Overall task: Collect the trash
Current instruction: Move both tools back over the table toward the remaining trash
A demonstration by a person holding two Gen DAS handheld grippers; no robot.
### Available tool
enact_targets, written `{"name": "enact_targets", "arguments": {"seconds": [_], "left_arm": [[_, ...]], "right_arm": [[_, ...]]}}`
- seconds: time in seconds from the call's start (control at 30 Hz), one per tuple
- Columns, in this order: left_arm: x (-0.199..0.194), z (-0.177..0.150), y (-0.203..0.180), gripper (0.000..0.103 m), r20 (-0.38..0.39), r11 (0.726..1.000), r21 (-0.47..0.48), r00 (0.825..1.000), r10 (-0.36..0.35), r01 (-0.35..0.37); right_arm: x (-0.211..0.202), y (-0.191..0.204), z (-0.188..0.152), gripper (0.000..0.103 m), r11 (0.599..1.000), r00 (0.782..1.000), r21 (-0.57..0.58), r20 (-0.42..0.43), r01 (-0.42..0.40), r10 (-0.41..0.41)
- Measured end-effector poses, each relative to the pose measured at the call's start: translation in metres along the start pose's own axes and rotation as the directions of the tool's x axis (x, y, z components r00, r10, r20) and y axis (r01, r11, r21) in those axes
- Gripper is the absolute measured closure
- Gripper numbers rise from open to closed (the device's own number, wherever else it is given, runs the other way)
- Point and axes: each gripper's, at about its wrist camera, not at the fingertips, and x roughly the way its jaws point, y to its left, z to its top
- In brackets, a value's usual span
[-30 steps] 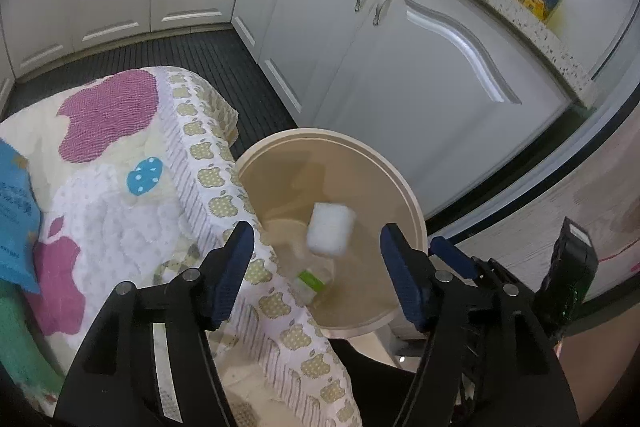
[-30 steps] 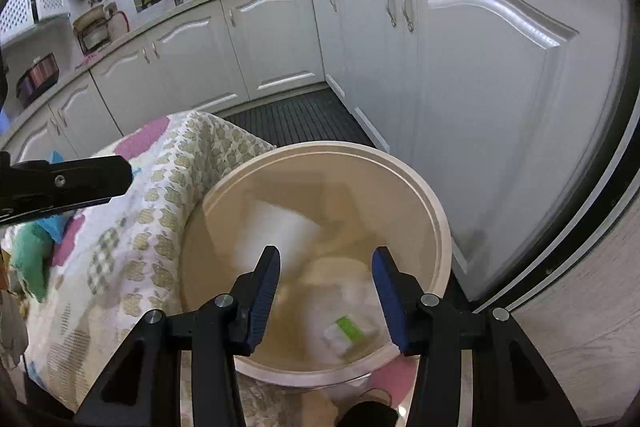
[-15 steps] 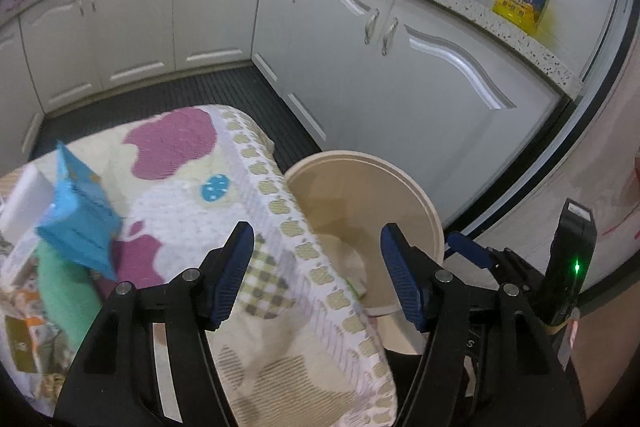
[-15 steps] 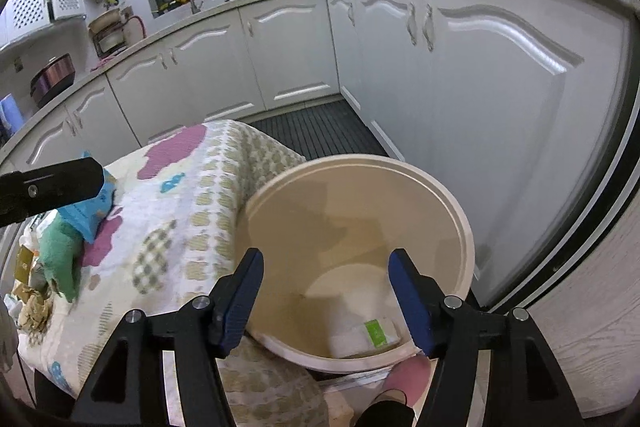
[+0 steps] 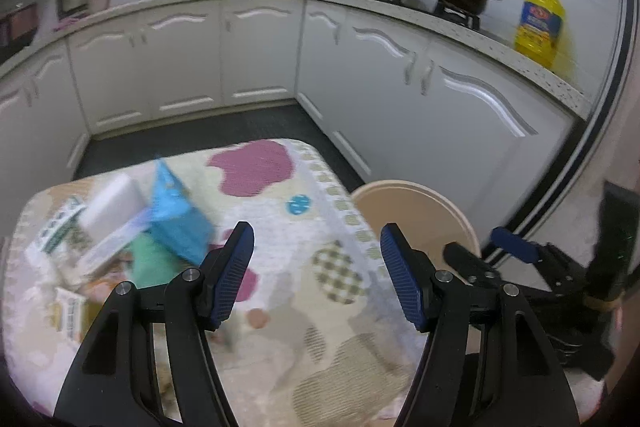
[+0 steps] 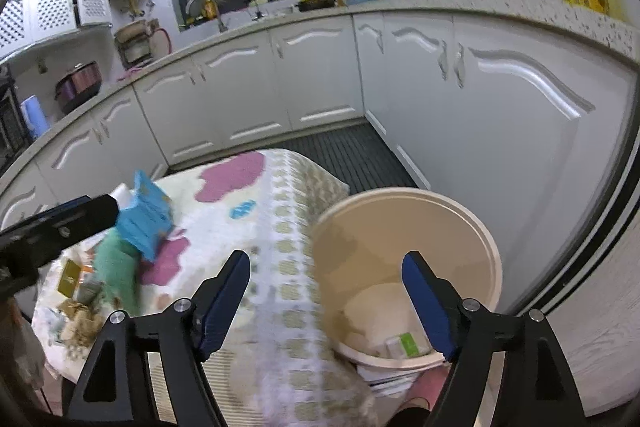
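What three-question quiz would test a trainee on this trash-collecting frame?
1. True or false: the left gripper holds a piece of trash.
2. Which side of the table does the beige bin stand on in the right wrist view: left or right?
3. Name the colour of the carton standing among the trash left on the table.

Key:
1. False: both the left gripper and the right gripper are open and empty.
2. Right, beside the table's edge, with discarded items at its bottom.
3. Blue.

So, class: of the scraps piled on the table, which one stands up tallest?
The blue packet: it stands tilted on edge above the flatter green and white scraps around it.
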Motion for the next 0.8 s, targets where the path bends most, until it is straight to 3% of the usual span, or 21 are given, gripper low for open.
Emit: {"name": "enact_targets", "arguments": {"seconds": [0.8], "left_arm": [[-0.075,-0.033,0.098,0.038,0.084,0.989,-0.081,0.988,0.130,-0.123]], "right_arm": [[-0.026,0.117,0.001,0.022,0.978,0.992,-0.173,0.029,-0.117,0.124]]}}
